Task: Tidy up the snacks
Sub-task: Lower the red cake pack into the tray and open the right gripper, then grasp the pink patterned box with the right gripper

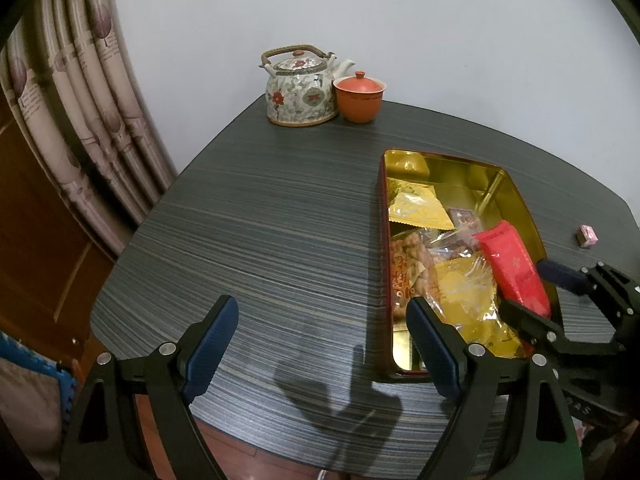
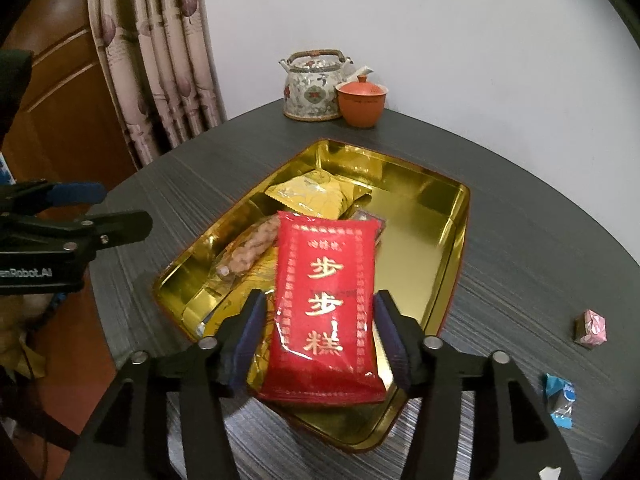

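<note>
1. Releasing: the right tool (image 2: 320,328) has parted around the red packet (image 2: 326,312), lower centre, resting in the gold tin (image 2: 452,216).
2. Back out straight.
3. The left tool (image 1: 320,348) hangs wide, empty.

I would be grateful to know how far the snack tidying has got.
Done: several packets lie in the gold tin. In hand: the red packet sits between the right tongs, whose pads stand clear. Left: a pink sweet and blue sweet on the table.
</note>
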Demonstrator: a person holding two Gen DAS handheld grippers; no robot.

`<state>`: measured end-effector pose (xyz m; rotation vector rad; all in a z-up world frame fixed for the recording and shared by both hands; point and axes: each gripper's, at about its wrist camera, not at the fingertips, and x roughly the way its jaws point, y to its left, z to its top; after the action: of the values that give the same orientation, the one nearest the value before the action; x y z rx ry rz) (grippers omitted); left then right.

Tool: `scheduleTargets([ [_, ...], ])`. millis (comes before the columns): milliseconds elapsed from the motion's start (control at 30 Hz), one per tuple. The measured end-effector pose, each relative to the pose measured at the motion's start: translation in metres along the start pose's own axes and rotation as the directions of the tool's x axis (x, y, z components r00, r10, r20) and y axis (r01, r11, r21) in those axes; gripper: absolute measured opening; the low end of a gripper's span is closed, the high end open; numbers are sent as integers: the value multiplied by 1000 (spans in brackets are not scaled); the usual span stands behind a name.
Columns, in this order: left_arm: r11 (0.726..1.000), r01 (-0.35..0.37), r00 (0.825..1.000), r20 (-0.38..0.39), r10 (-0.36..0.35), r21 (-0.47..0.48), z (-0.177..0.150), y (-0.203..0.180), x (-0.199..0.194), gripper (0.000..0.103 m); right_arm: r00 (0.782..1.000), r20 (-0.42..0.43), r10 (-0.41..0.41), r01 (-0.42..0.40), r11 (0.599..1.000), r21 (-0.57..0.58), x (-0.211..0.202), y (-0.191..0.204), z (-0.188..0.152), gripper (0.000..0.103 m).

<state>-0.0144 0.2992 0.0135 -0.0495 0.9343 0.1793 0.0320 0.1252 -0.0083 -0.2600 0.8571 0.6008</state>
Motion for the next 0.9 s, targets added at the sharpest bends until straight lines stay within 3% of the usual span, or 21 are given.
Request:
scheduleTargets([
  [67, 1000, 0, 1000, 1, 0, -1, 0, 0, 0, 86, 1000, 15, -5, 5, 1000, -8, -3, 1, 1, 64],
  [433, 1000, 1, 1000, -1, -1, -1, 1, 1, 1, 86, 997, 63, -35, 33, 999, 37, -26, -25, 4, 64],
  [633, 1000, -6, 1000, -1, 6, 1, 0, 1, 1, 86, 988, 61, -142, 134, 984, 115, -40, -85, -8, 64],
  [900, 1000, -26, 1000, -8, 26, 18, -2, -3, 3, 86, 950, -23, -311, 308, 924, 225, -44, -184, -39, 64],
])
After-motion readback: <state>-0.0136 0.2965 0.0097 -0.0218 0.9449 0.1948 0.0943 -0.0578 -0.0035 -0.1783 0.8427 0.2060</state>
